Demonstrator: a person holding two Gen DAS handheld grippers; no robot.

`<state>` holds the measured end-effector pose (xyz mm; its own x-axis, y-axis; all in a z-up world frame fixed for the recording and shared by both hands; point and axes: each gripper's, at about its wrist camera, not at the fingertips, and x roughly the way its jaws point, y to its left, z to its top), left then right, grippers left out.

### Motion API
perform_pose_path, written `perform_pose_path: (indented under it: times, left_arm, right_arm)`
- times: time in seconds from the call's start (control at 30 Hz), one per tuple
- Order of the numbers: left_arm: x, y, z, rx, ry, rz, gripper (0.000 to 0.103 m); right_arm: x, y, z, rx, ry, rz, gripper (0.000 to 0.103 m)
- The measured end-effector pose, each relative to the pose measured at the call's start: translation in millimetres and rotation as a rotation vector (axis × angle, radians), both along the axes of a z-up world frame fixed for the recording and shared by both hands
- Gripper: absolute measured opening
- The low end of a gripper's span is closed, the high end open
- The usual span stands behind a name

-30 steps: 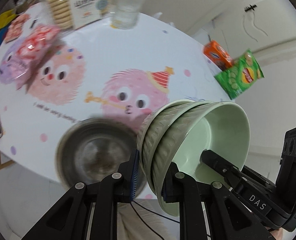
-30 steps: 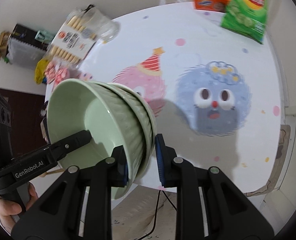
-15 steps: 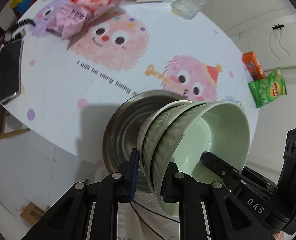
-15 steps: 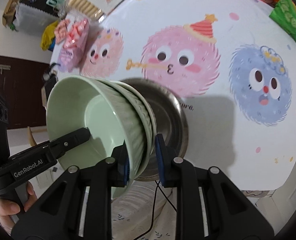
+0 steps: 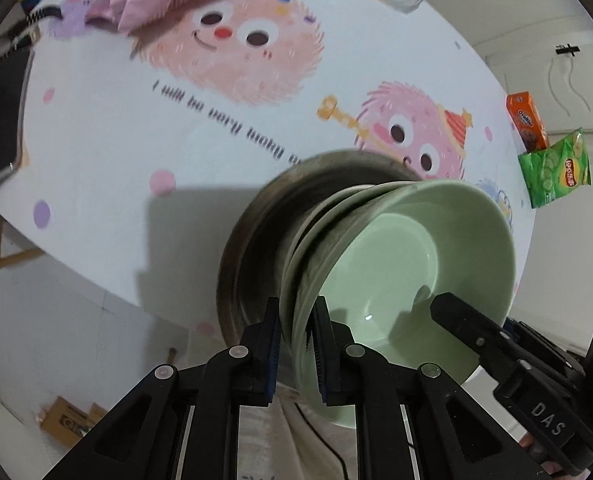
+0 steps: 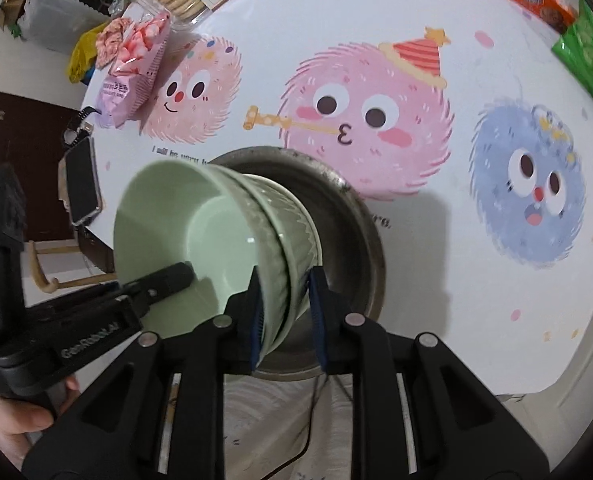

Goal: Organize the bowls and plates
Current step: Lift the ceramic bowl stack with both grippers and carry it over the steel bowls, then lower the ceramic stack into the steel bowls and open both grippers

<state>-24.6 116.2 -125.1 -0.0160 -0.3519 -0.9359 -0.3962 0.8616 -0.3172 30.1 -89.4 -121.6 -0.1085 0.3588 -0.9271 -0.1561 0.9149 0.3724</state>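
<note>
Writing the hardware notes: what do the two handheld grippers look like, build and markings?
Both the left gripper and the right gripper are matte black, with angular cut-out linkage arms, silver pivot screws and blue ribbed pads. The right one reads "DAS" in white, the left "GenRobot.AI". A bare hand holds the left; no sleeve shows.

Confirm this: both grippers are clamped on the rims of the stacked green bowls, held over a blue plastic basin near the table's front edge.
Wrong in one respect: the basin is bare metal, not blue plastic, as the right wrist view shows. The left gripper and right gripper do clamp the rims of the stacked green bowls above it.
</note>
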Motion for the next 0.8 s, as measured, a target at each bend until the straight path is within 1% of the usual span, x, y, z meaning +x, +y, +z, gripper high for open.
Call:
perform_pose_path:
  times: [0.07,0.13,0.27,0.37,0.5,0.57,0.63,0.7,0.73,0.8]
  left_arm:
    - [-1,2,-1,-0.006,0.004,0.009,0.014]
    - [-1,4,-1,0.006,0.006,0.006,0.014]
    - [1,6,1,0.007,0.007,0.012,0.014]
    - [2,3,1,0.022,0.009,0.003,0.014]
    - [3,5,1,0.016,0.018,0.006,0.015]
    - [4,5,3,0.032,0.015,0.001,0.015]
    - [4,6,5,0.045,0.004,-0.006,0.02]
    - [3,8,7,0.05,-0.008,-0.002,0.031]
    - [3,10,8,0.051,-0.011,-0.001,0.034]
    - [1,14,14,0.054,-0.033,0.007,0.045]
  right_arm:
    - [-2,3,0,-0.004,-0.001,0.007,0.024]
    - [-3,9,2,-0.026,-0.009,0.026,0.024]
    - [-6,12,-3,-0.047,0.008,0.029,0.022]
    - [-5,12,-4,-0.049,0.014,0.027,0.022]
    - [-4,10,-5,-0.045,0.03,0.019,0.022]
    - [-3,10,-5,-0.041,0.033,0.017,0.022]
    - [-4,9,-5,-0.043,0.027,0.017,0.022]
    - [-5,7,-3,-0.046,0.017,0.017,0.025]
    - [-5,6,-2,-0.046,0.015,0.015,0.026]
    - [-4,3,0,-0.045,0.009,0.01,0.027]
